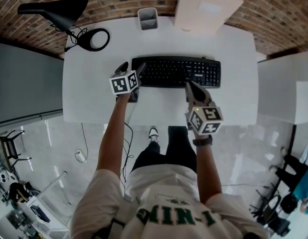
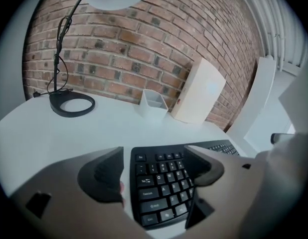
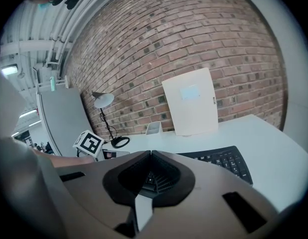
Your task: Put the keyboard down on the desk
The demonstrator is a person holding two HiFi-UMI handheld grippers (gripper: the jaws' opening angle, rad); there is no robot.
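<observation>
Snagging is the risk: the wide-open left claw (image 2: 161,171) straddles, unclamped, the keyboard's (image 1: 176,72) end at mid-frame on the bench (image 1: 233,44); the right claw (image 3: 149,153) is closed, empty.

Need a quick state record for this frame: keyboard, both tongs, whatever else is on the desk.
keyboard: black, lying flat on the white desk
left tongs: open, keyboard's left end between the jaws, not gripped
right tongs: shut, empty, tips by the keyboard's near edge
back of desk: lamp, pen holder, white box
task: keyboard already down
</observation>
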